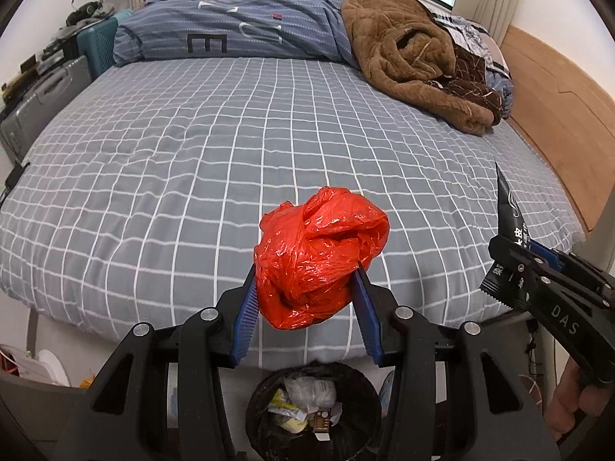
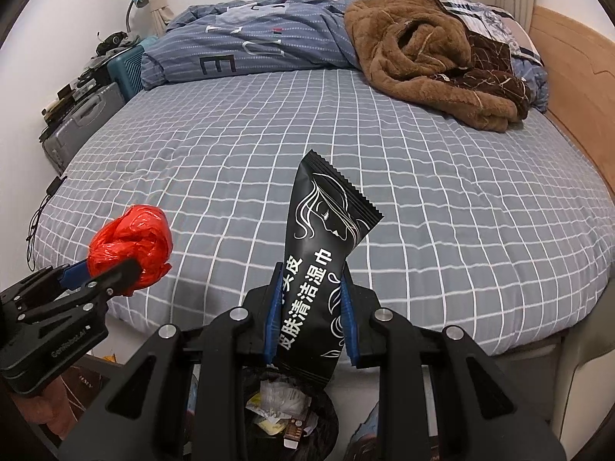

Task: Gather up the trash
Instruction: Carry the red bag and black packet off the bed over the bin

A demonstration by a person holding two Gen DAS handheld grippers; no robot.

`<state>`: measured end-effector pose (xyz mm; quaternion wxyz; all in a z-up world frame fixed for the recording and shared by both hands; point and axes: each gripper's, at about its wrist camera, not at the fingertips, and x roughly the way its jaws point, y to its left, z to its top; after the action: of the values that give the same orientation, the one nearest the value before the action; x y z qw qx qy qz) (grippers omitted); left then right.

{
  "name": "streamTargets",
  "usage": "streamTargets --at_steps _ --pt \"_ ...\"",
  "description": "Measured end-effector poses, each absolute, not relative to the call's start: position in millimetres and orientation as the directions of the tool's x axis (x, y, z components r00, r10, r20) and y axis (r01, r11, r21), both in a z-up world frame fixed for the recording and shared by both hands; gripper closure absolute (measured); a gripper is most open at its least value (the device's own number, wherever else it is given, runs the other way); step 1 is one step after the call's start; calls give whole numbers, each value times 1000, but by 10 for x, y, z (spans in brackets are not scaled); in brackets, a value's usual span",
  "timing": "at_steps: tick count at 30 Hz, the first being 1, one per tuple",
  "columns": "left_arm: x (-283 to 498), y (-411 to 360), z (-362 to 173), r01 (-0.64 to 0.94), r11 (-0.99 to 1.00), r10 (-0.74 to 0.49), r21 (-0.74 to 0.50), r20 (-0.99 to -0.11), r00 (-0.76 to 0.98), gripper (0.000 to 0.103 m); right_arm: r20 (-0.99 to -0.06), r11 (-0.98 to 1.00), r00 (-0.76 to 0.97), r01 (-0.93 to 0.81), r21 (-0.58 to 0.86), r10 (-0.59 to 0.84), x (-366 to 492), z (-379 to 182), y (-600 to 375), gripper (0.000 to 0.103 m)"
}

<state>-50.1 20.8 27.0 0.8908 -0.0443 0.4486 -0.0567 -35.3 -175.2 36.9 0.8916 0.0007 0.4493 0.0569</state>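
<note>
My left gripper (image 1: 305, 272) is shut on a crumpled red plastic bag (image 1: 319, 249), held in the air over the bed's near edge. The same red plastic bag (image 2: 130, 242) shows at the left of the right wrist view, in the left gripper (image 2: 115, 267). My right gripper (image 2: 310, 274) is shut on a black wet-wipe packet (image 2: 319, 253) with white print, standing up between the blue pads. That black packet (image 1: 509, 242) and the right gripper (image 1: 519, 257) appear at the right edge of the left wrist view. A black-lined trash bin (image 1: 313, 411) with paper scraps stands on the floor below both grippers, also seen as the bin (image 2: 284, 411).
A bed with a grey checked sheet (image 1: 230, 146) fills the view. A striped blue duvet (image 1: 238, 23) and a brown fleece garment (image 1: 415, 57) lie at its far side. Suitcases (image 1: 42, 96) stand at the left, a wooden headboard (image 1: 557, 115) at the right.
</note>
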Motion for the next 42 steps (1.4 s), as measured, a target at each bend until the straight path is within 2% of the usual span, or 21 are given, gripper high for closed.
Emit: streamTargets --at_steps 20,42 --pt "-1254 129 213 87 987 -161 -136 -788 594 58 -818 993 563 -94 77 117 -1009 159 -1810 77" --pt "-1736 139 -493 77 989 -150 -129 -853 500 58 -883 994 459 -72 76 101 -1495 -515 -1837 77"
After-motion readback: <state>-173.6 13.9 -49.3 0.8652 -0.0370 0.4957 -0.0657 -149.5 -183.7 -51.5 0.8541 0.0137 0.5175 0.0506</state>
